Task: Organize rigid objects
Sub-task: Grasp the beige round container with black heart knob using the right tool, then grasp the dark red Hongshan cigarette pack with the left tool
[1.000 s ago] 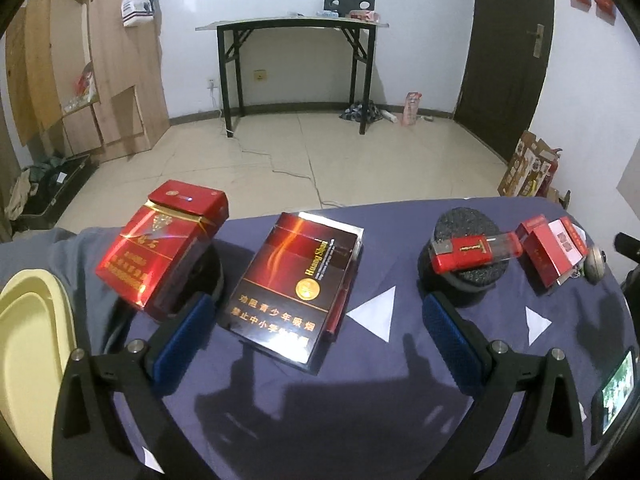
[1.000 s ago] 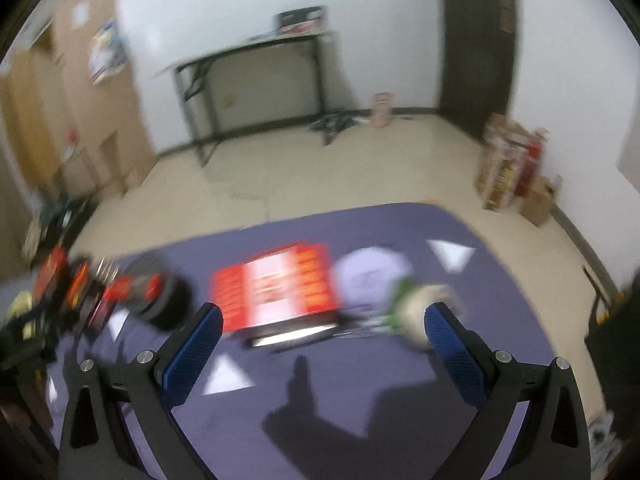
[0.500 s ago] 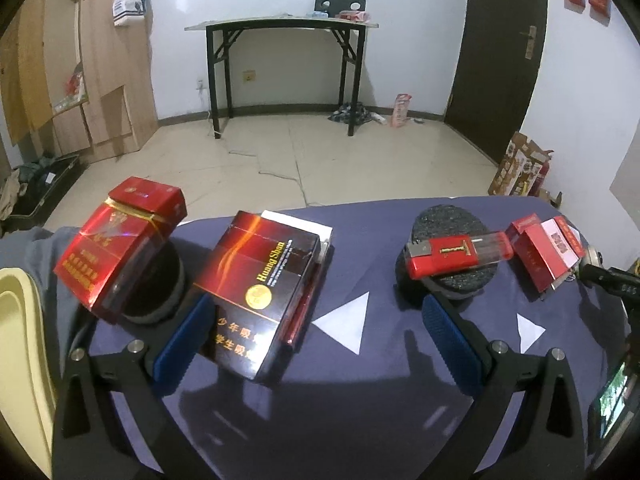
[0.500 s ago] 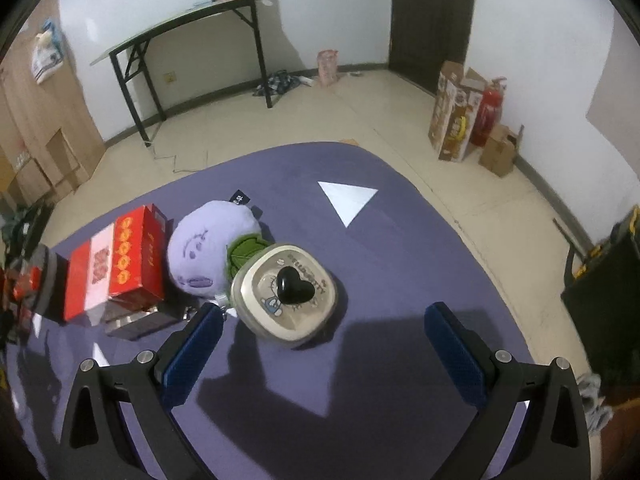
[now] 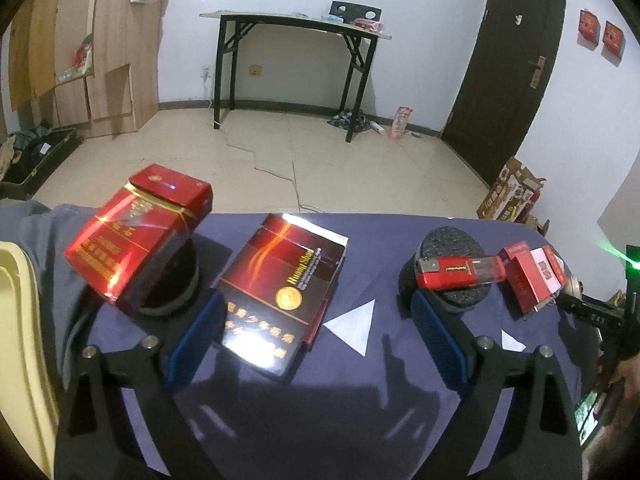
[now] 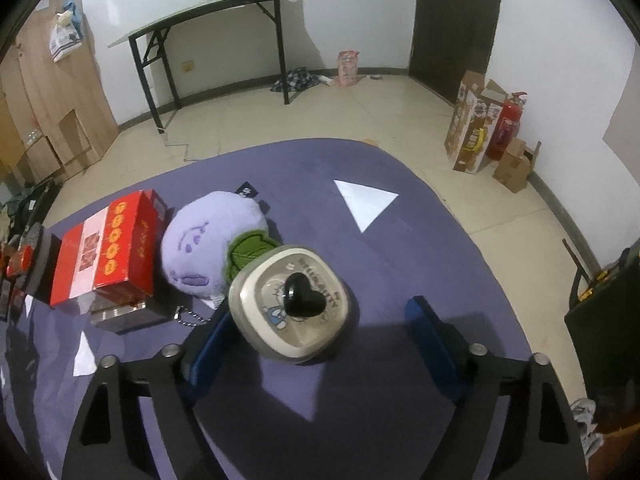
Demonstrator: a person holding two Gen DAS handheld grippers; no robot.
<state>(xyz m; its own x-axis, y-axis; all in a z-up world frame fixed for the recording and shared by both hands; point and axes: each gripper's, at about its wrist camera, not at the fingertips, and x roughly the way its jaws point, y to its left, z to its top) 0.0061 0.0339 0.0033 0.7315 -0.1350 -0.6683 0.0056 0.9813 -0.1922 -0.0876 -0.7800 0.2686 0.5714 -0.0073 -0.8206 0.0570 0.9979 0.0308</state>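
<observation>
In the left wrist view the jaws are standing wide apart and gripping nothing; the left gripper (image 5: 316, 336) is hovering low over the purple tablecloth (image 5: 360, 400), pointing toward the far edge of the table. The dark cigarette box (image 5: 282, 296) is lying between the blue pads (image 5: 196, 336), closer to the left one, its near corner just beside it. To the left, a red cigarette pack (image 5: 140, 236) is sitting tilted on a black round stand (image 5: 176, 280). To the right, a red lighter (image 5: 460, 272) is lying across a second black foam disc (image 5: 452, 268), and a small red box (image 5: 528, 280) is resting just past it. A cream tray (image 5: 20, 320) is showing at the left border. Compared with half a second ago, the gripper is sitting a little farther right, so the dark box is falling more squarely between the pads.

In the right wrist view the jaws are likewise spread wide and empty; the right gripper (image 6: 320, 332) is angling down over the cloth. A cream tin with a black heart knob (image 6: 292, 304) is lying between the pads, touching or nearly touching the left pad (image 6: 208, 344), well apart from the right one. Behind it a purple plush toy (image 6: 208, 236) is resting against a red-and-white box (image 6: 104, 248). Since half a second ago the gripper has been closing in: the tin is looming larger and lying farther inside the fingers.
</observation>
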